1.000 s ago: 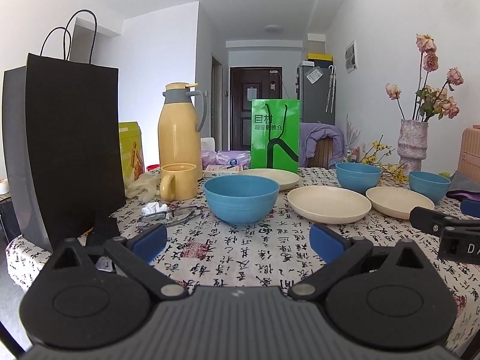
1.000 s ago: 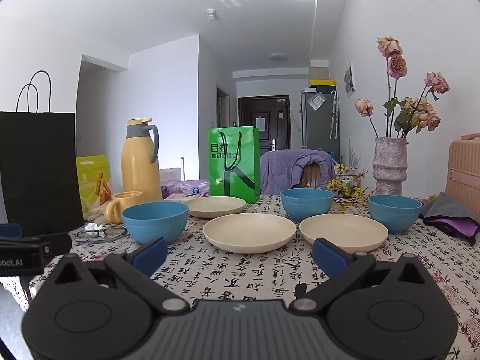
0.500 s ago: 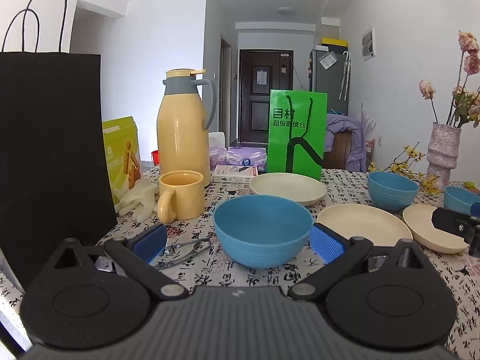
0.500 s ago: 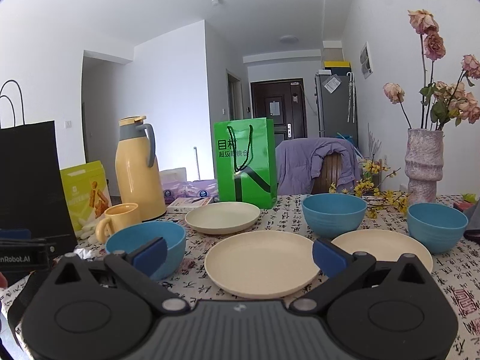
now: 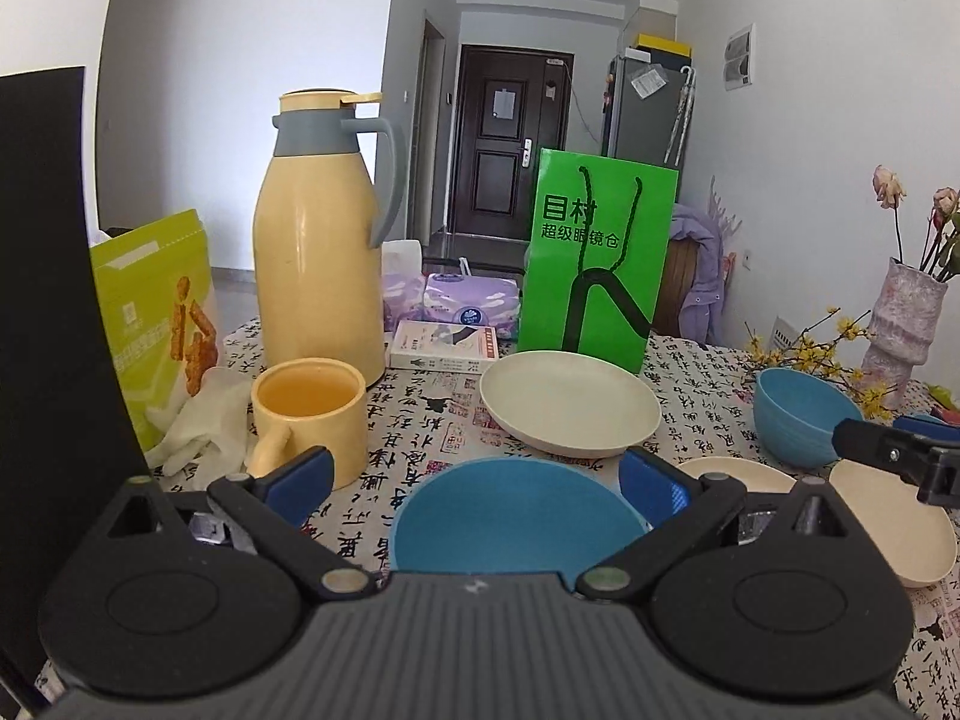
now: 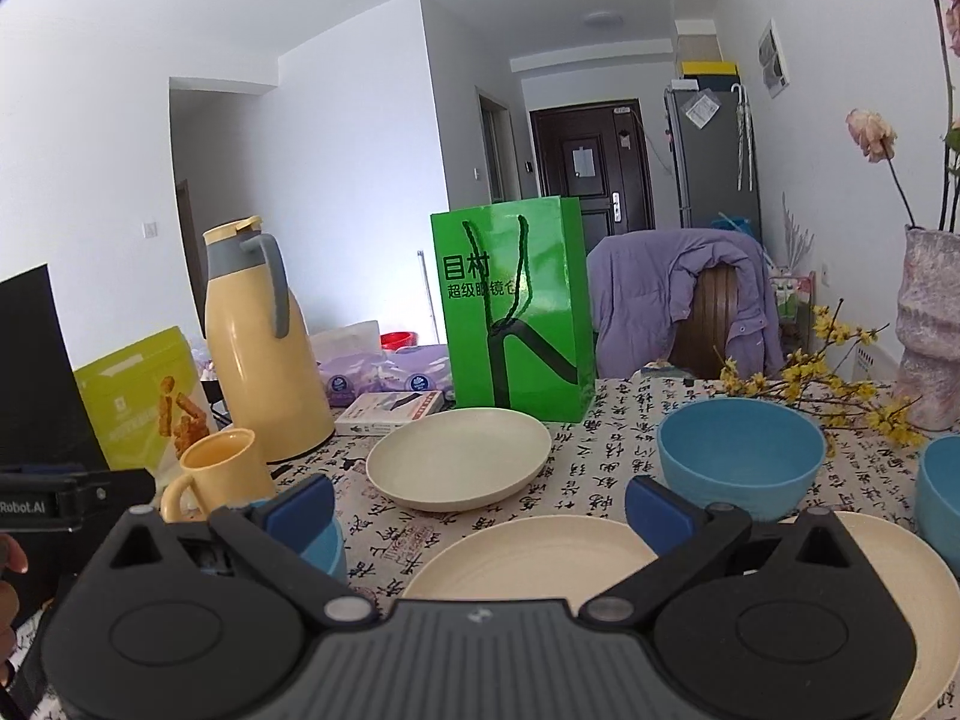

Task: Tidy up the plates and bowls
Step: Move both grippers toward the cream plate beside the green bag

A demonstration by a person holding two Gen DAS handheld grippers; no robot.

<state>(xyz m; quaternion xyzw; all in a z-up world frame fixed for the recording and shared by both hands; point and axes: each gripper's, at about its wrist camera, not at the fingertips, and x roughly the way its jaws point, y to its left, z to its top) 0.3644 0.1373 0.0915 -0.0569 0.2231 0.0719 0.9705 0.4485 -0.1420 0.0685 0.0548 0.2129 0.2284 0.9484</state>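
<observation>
My left gripper (image 5: 474,483) is open, its fingers on either side of a blue bowl (image 5: 516,519) just below it. A cream plate (image 5: 570,402) lies beyond, another blue bowl (image 5: 801,414) at right, and two cream plates (image 5: 894,531) at lower right. My right gripper (image 6: 477,510) is open above a cream plate (image 6: 528,561). In the right wrist view a far cream plate (image 6: 459,468), a blue bowl (image 6: 741,459), a second blue bowl (image 6: 942,498) at the right edge and another cream plate (image 6: 882,564) show.
A yellow thermos (image 5: 321,234), yellow mug (image 5: 312,420), green paper bag (image 5: 600,267), black bag (image 5: 48,330), snack box (image 5: 156,312) and a vase with flowers (image 5: 903,324) stand on the patterned tablecloth (image 5: 696,384). The other gripper's tip (image 5: 900,453) shows at right.
Both grippers have moved forward and lower over the table. The left one now straddles the near blue bowl; the right one is over the middle cream plate.
</observation>
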